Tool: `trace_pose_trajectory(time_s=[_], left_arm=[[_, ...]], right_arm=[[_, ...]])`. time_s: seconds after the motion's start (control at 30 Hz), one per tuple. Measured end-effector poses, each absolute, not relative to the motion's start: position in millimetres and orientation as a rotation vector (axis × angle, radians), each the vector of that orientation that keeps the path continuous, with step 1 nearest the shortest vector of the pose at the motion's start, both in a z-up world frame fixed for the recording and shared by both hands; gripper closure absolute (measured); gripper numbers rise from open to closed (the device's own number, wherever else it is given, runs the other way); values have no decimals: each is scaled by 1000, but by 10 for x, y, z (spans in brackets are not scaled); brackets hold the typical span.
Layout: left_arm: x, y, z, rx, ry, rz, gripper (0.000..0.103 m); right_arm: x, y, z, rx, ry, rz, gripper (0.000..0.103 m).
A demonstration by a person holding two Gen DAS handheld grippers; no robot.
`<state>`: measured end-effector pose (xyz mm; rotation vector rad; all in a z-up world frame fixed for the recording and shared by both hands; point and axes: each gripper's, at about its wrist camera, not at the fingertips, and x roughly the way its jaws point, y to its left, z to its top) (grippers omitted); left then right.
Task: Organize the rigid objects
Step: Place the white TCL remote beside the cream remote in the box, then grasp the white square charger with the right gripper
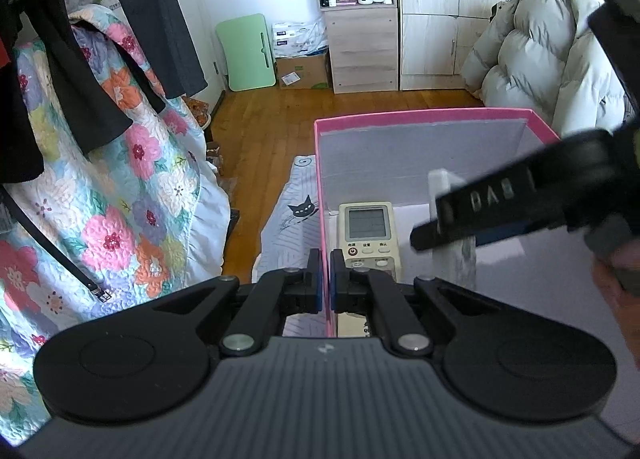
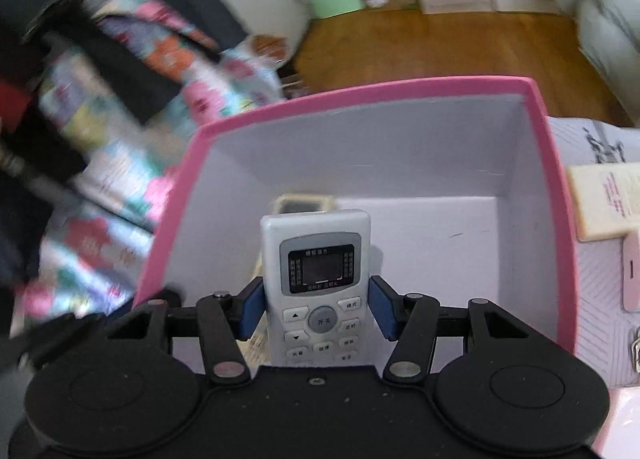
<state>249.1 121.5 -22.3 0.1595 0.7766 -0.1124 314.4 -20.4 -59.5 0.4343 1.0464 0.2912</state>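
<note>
While the left gripper pinches the pink box's side wall, the right gripper holds a white remote over the box.

Seen from the right wrist, the white remote sits upright between the blue pads, clamped on both sides, above the box's pale floor. At twelve o'clock beyond it, a cream remote lies inside the box, by the wall the left gripper's nearly closed jaws straddle.

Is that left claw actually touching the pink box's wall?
Touching. The left wrist view shows the left gripper closed, one finger each side of the pink box wall.
</note>
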Motion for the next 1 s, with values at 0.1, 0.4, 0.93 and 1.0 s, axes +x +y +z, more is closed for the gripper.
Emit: trace_pose_trajectory(time_s=[0.1, 0.4, 0.93, 1.0], left_arm=[[2495, 1221, -223, 157, 777, -112, 101], [2491, 1229, -237, 144, 777, -118, 101], [2490, 1215, -241, 162, 777, -110, 101], [2488, 1214, -239, 163, 777, -110, 101]], right_arm=[[3116, -299, -627, 543, 1019, 280, 35], [2424, -748, -25, 475, 810, 439, 28], [2146, -1802, -525, 169, 718, 23, 28], [2254, -1781, -654, 163, 733, 20, 29]])
